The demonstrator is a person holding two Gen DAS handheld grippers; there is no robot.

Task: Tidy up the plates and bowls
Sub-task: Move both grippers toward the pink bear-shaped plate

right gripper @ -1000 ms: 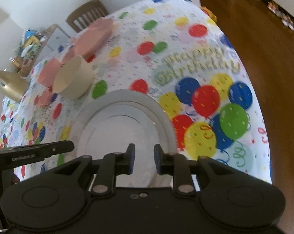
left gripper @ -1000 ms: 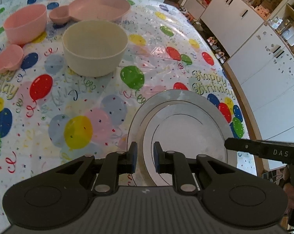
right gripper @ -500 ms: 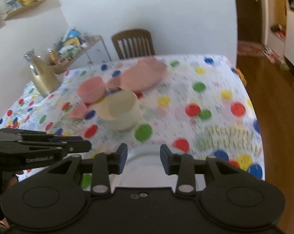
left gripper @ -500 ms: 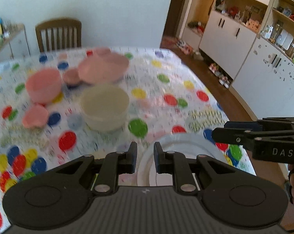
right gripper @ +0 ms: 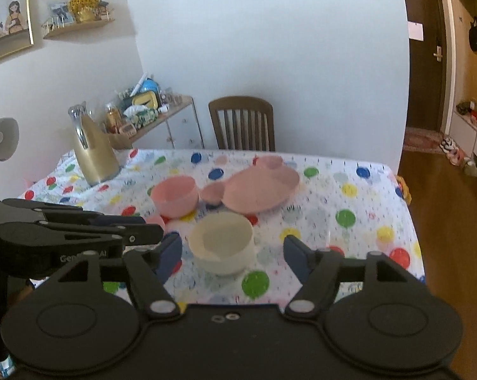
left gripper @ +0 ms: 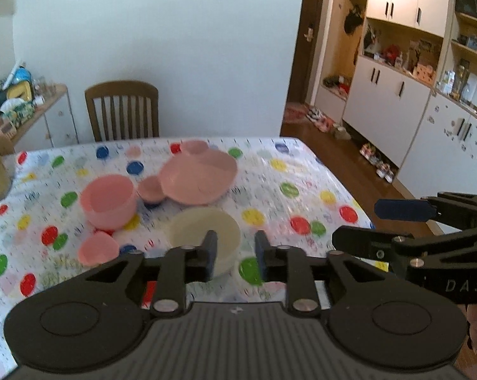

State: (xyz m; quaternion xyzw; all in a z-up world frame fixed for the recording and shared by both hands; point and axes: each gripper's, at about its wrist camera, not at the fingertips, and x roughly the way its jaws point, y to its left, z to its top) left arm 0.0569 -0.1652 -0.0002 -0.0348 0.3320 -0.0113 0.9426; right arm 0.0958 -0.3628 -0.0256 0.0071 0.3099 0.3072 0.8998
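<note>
Above the near part of the table my left gripper point(left gripper: 235, 253) hangs with its jaws opening and nothing between them. Beside it my right gripper point(right gripper: 232, 253) is wider apart, its jaws also opening and empty. Each shows in the other's view, the right gripper point(left gripper: 362, 224) at the right and the left gripper point(right gripper: 151, 226) at the left. A cream bowl point(left gripper: 203, 234) point(right gripper: 221, 240) stands on the table just beyond both. Behind it are a pink bowl point(left gripper: 107, 201) point(right gripper: 175, 194), a small pink bowl point(left gripper: 97, 248), a small pink dish point(left gripper: 149, 188) and an eared pink plate point(left gripper: 197, 175) point(right gripper: 260, 185).
A balloon-print cloth covers the table point(left gripper: 302, 190). A gold jug point(right gripper: 94, 152) stands at its far left corner and a wooden chair point(right gripper: 241, 123) behind it. White cupboards point(left gripper: 387, 117) and shoes line the wooden floor on the right.
Both grippers have risen and tipped upward from the white plate, which has dropped out of view. Their jaws have spread, the right more than the left.
</note>
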